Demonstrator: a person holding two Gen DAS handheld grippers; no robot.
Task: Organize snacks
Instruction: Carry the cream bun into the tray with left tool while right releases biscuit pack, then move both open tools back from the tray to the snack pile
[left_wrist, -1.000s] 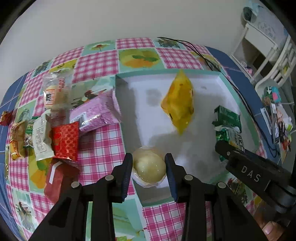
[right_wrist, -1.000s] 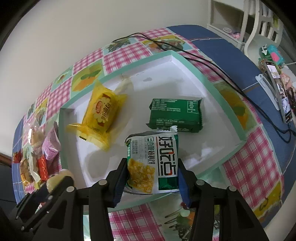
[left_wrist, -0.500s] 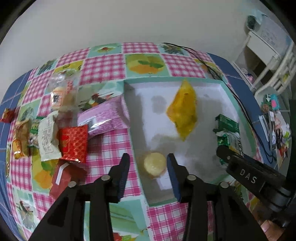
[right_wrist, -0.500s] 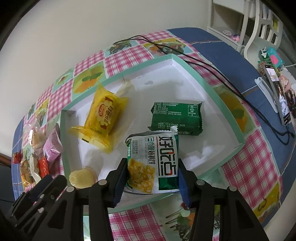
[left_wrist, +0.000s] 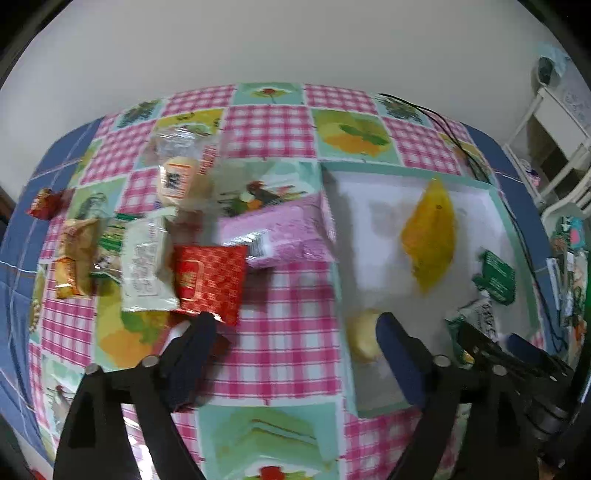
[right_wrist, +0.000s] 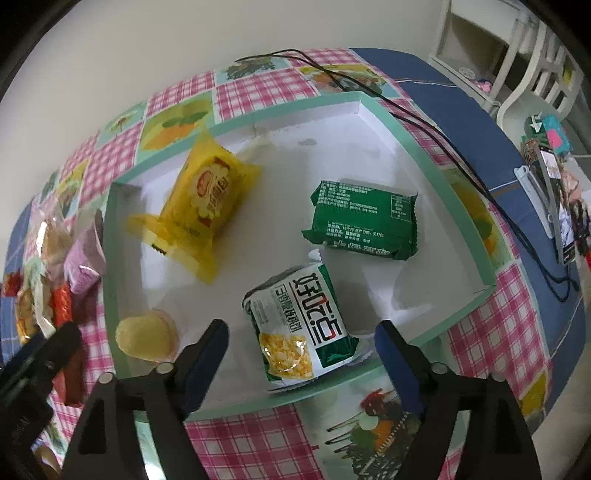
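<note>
Surface: checked pink and fruit-print tablecloth (left_wrist: 280, 354) covered the table; a shallow white tray (right_wrist: 424, 155) with a mint-green rim sat on it
Tray contents: yellow packet (right_wrist: 207, 195); green packet (right_wrist: 365, 221); corn snack bag (right_wrist: 299, 328); round pale cake (right_wrist: 146, 334) near the tray's front corner
Waiting pile: red packet (left_wrist: 208, 280), pink packet (left_wrist: 273, 230) and other wrapped snacks lay on the cloth beside the tray
Left gripper (left_wrist: 295, 334): jaws had just been opening; they stood wide apart with nothing between them; half a second before, the cake sat between closer fingers; now it lay free in the tray, beside one fingertip
Right gripper (right_wrist: 301, 341): jaws had just been opening; the corn bag lay between them, pads clear of it
Meaning: both snacks looked delivered; the pile outside likely came next
</note>
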